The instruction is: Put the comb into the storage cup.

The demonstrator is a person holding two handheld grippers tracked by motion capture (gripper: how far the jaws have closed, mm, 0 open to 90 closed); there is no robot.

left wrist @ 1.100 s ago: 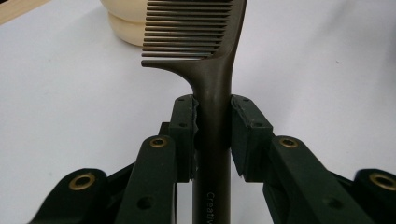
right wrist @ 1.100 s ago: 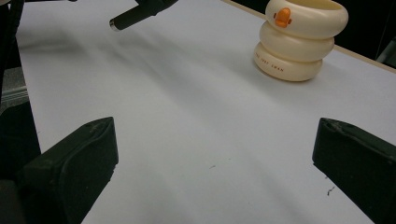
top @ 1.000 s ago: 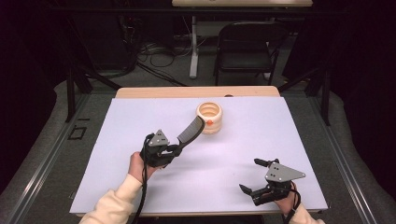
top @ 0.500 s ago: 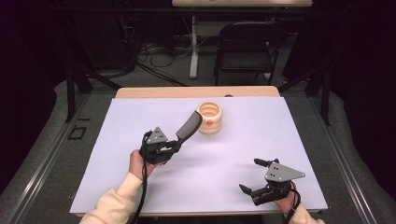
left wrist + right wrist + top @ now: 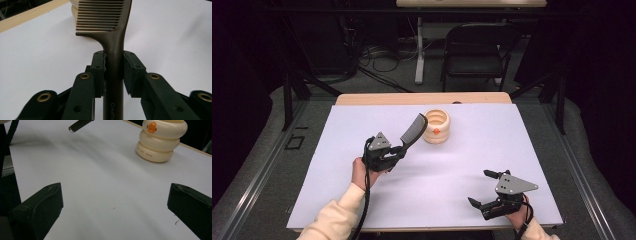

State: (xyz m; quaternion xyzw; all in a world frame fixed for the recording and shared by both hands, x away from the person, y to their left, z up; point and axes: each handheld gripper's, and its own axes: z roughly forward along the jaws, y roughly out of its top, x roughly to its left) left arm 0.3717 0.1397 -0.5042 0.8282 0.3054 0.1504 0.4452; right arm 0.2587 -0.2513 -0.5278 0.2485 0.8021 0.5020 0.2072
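Observation:
A dark comb (image 5: 413, 131) is held up off the white table, its toothed end reaching toward a cream ringed holder (image 5: 436, 126) with an orange mark. My left gripper (image 5: 396, 150) is shut on the comb's handle (image 5: 114, 67), pads pressing both sides; the teeth (image 5: 100, 16) rise just ahead with the cream holder (image 5: 75, 10) behind them. My right gripper (image 5: 479, 188) rests low near the table's front right, open with nothing between its jaws. From the right gripper view the holder (image 5: 160, 141) stands far right and the comb's handle tip (image 5: 79, 125) hangs above the table.
A white sheet (image 5: 492, 145) covers the table, with a wooden edge (image 5: 422, 98) at the back. A black chair (image 5: 474, 47) and cables lie on the floor beyond. A dark cable (image 5: 11, 132) runs down the left of the right gripper view.
The left gripper has carried the comb slightly up and toward the holder. The right gripper has stayed where it was.

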